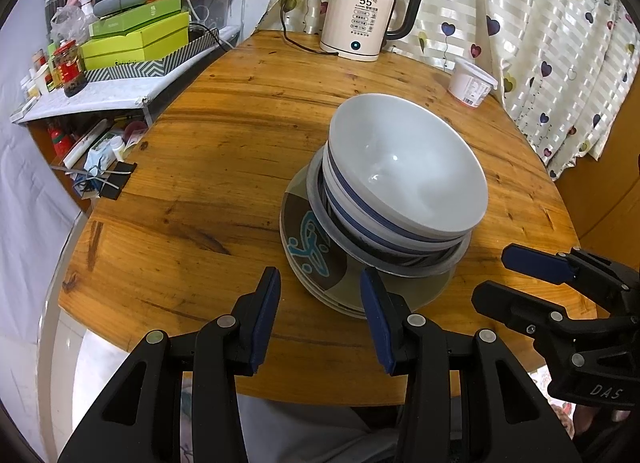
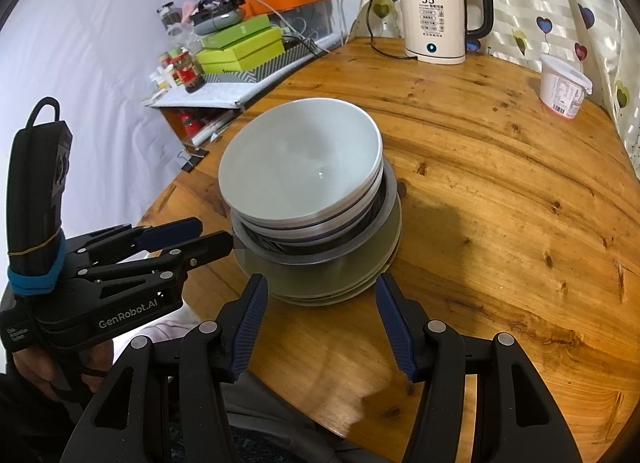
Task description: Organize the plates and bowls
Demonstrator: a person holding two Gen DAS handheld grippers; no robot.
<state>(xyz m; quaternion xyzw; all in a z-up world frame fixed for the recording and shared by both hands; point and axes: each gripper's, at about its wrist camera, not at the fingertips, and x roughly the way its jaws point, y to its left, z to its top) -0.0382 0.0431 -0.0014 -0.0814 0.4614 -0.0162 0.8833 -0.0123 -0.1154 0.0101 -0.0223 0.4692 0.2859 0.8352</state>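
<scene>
1. Task status: the plates and bowls stand in one stack near the middle of the round wooden table (image 1: 208, 167). I judge the gathering step largely done, as no loose dish shows elsewhere on the table in either view.
2. Stack order, top to bottom: a white bowl (image 1: 408, 167), further blue-banded bowls nested under it, a grey-rimmed dish (image 1: 404, 267), then the patterned plates (image 1: 316, 247) at the base.
3. Stack condition: the bowls sit off-centre on the plates and the upper part appears tilted. I judge that squaring it up, or moving it to a storage place, may be what is left.
4. My left gripper (image 1: 320, 315) is wide open and holds nothing. Its tips sit just in front of the near edge of the plates; whether the right-hand pad touches that edge I cannot tell.
5. My right gripper (image 2: 320, 321) is likewise wide open and empty, its tips either side of the near plate rim, apparently clear of it.
6. Hidden or unclear:
   - The number of nested bowls and of plates cannot be counted reliably.
   - The far side of the stack is hidden.
   - The nearest table edge is covered by my grippers.
7. Other items: a kettle (image 1: 364, 15) and a white tub (image 1: 472, 83) stand at the far edge, well apart from the stack.
</scene>
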